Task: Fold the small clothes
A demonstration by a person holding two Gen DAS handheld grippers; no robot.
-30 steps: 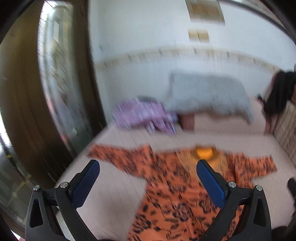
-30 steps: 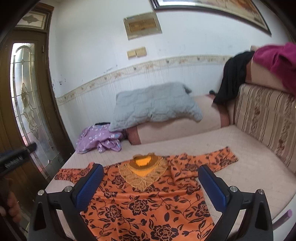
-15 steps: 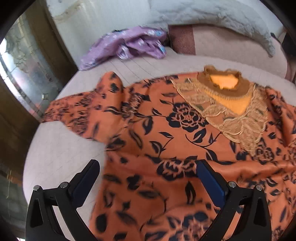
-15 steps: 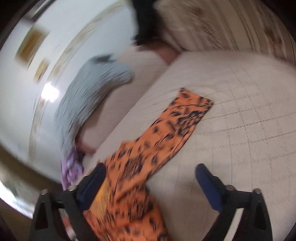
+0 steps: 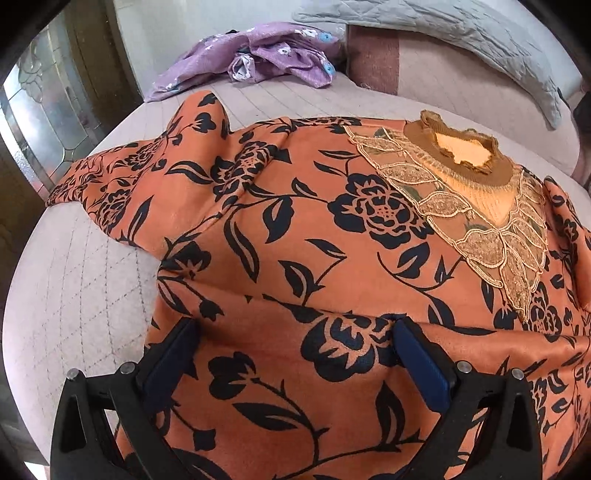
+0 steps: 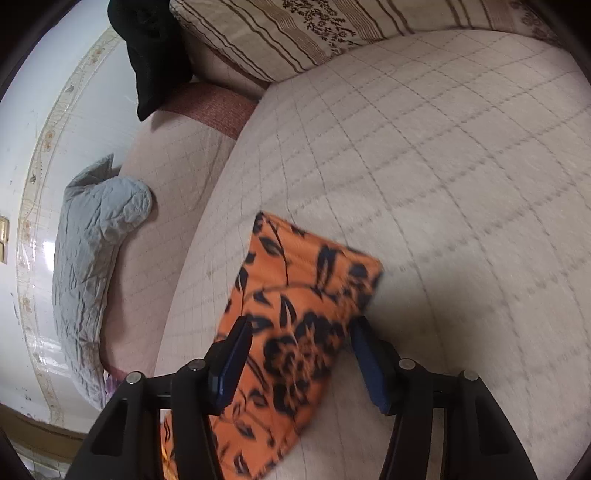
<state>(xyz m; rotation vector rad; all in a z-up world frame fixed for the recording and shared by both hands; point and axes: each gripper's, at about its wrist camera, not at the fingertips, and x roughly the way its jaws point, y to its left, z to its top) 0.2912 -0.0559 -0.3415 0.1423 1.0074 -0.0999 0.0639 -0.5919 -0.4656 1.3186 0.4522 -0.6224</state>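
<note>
An orange top with black flowers (image 5: 303,236) lies spread on the beige quilted mattress (image 5: 74,295), its lace collar (image 5: 472,206) at the right. My left gripper (image 5: 295,339) is open, low over the top's body, with its fingers on either side of a raised fold of cloth. In the right wrist view the top's right sleeve (image 6: 295,306) lies on the mattress (image 6: 443,184). My right gripper (image 6: 299,343) is open, with its fingers on either side of the sleeve near the cuff.
A crumpled purple garment (image 5: 255,55) lies at the back left. A grey pillow (image 5: 443,33) leans on a bolster behind the top; it also shows in the right wrist view (image 6: 92,251). A striped cushion (image 6: 295,33) and black cloth (image 6: 155,51) are at the far side. A glass door (image 5: 40,122) stands left.
Both grippers have dropped from above the bed down to the top. The left now straddles the body cloth, the right straddles the right sleeve. Both stay open.
</note>
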